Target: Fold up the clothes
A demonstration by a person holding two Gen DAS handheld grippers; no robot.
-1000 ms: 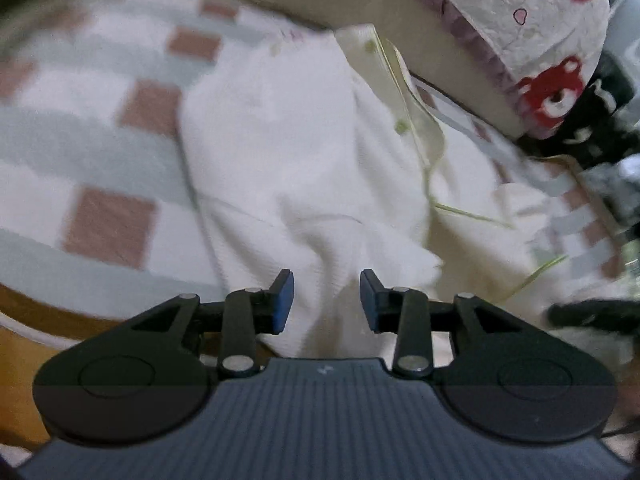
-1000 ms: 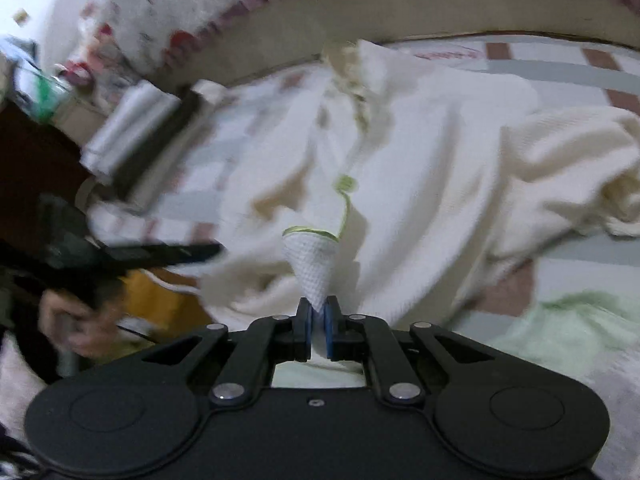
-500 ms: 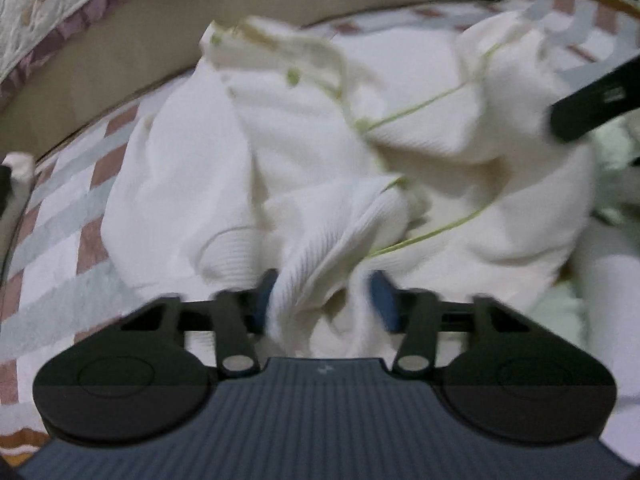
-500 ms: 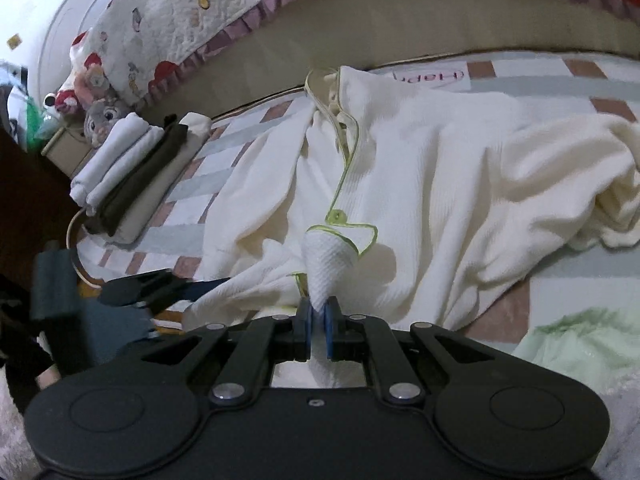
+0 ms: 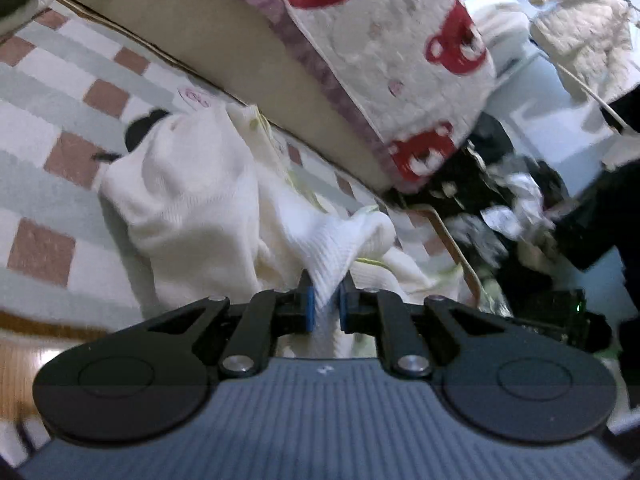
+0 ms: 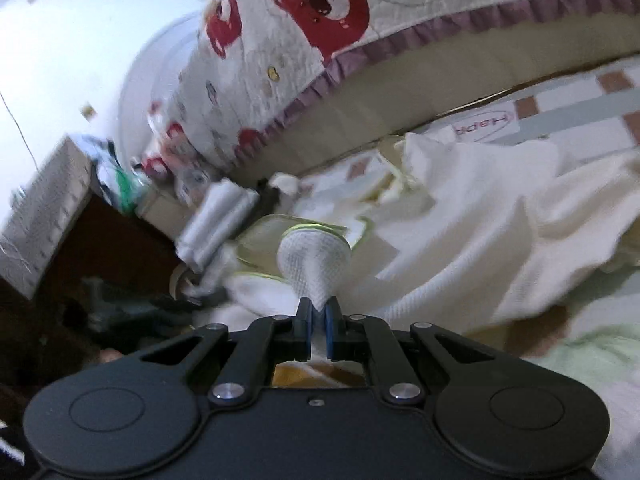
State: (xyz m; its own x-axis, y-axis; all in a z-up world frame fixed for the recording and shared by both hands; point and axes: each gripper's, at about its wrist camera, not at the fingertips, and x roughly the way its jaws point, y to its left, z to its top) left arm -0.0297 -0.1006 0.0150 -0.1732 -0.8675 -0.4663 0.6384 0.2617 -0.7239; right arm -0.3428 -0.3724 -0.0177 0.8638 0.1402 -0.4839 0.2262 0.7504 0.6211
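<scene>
Pinching a bunched fold of the white garment (image 5: 188, 204), the left gripper (image 5: 325, 306) is clamped on it. Right gripper (image 6: 319, 330) is clenched on a green-trimmed corner, and the garment lies crumpled on the checked mat (image 5: 40, 148) below the bear quilt (image 5: 384, 56).

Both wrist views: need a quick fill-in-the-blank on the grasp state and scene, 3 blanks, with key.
1. The left tool is shut on a bunch of the ____ garment.
2. The right tool pinches a cone of the same fabric, whose edge has ____ trim.
3. Behind the garment, the quilt is printed with red ____.

Missing words: white; green; bears
</scene>
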